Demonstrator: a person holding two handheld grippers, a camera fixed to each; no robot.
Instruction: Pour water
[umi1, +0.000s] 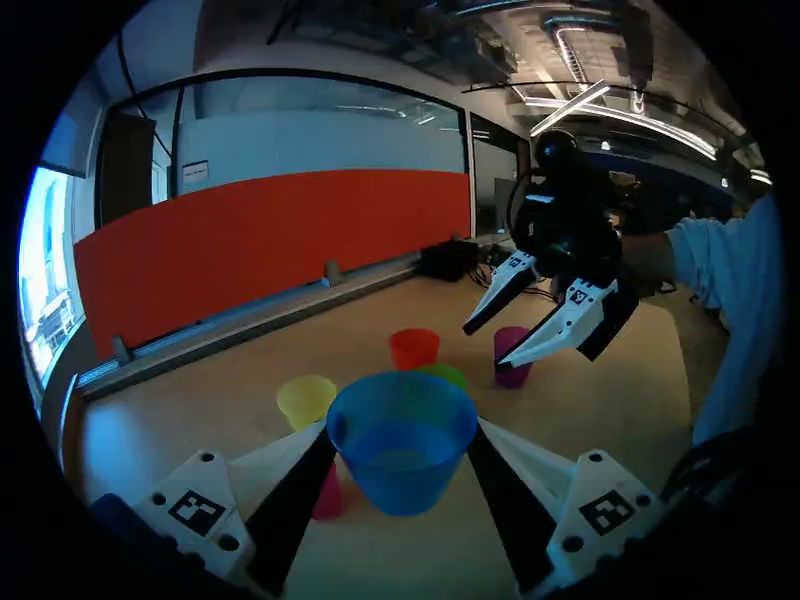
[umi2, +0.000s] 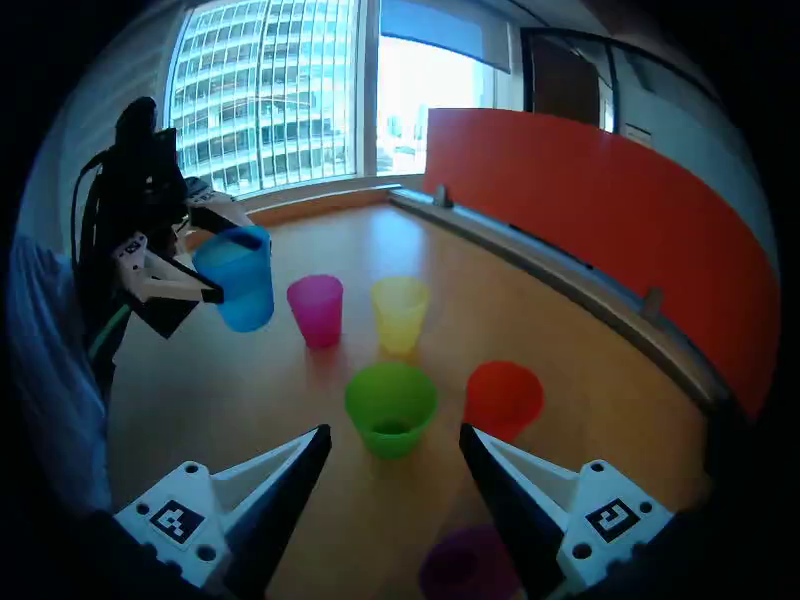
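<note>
Low in the centre of the left gripper view, the left gripper (umi1: 401, 430) clamps a blue cup (umi1: 400, 470) holding some water. In the right gripper view, the right gripper (umi2: 393, 432) is wide and empty over a green cup (umi2: 390, 400). A pink cup (umi2: 315, 310), yellow cup (umi2: 400, 312) and red cup (umi2: 503, 398) stand around it on the table (umi2: 250, 400).

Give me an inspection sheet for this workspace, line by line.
Surface: wooden table, bare between the cups.
Job's things: blue cup with water in it, held off the table; pink cup, yellow cup, green cup, orange cup and purple cup standing upright.
Clutter: black box at the far edge.
Grippers: left gripper shut on the blue cup; right gripper open, empty.
Cables: cables beside the black box.
Surroundings: orange partition, windows, ceiling lights.
</note>
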